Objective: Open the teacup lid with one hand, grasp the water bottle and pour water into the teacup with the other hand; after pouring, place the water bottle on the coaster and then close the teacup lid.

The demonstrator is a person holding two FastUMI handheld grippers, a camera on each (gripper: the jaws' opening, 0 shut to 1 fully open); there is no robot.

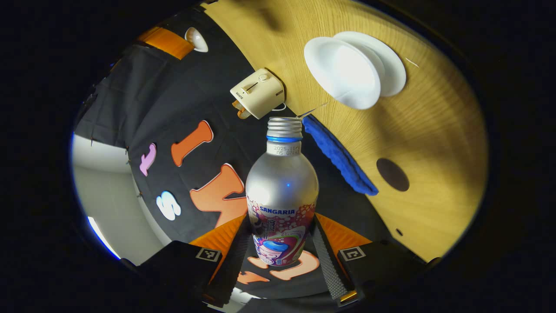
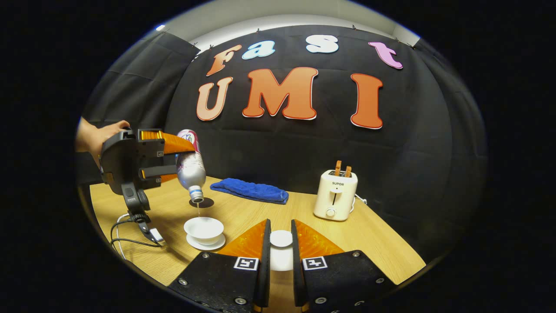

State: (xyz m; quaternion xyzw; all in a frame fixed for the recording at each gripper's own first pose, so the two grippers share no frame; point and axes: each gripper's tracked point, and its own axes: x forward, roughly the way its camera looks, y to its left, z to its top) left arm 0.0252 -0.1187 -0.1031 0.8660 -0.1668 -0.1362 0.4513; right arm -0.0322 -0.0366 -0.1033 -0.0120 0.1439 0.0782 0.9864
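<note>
Left gripper [image 2: 173, 161] clamps the tilted silver aluminium water bottle [image 2: 191, 169], its mouth above the open white porcelain teacup [image 2: 203, 229]. Right gripper [image 2: 280, 243] pinches the white round teacup lid [image 2: 281, 238] over the wooden table [image 2: 373, 243].

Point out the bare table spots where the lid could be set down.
Bare wood lies between the teacup and the toaster, in front of the blue towel. More lies right of the toaster, toward the table edge. Crowded: left of the teacup, with the cable and the pouring bottle.
</note>
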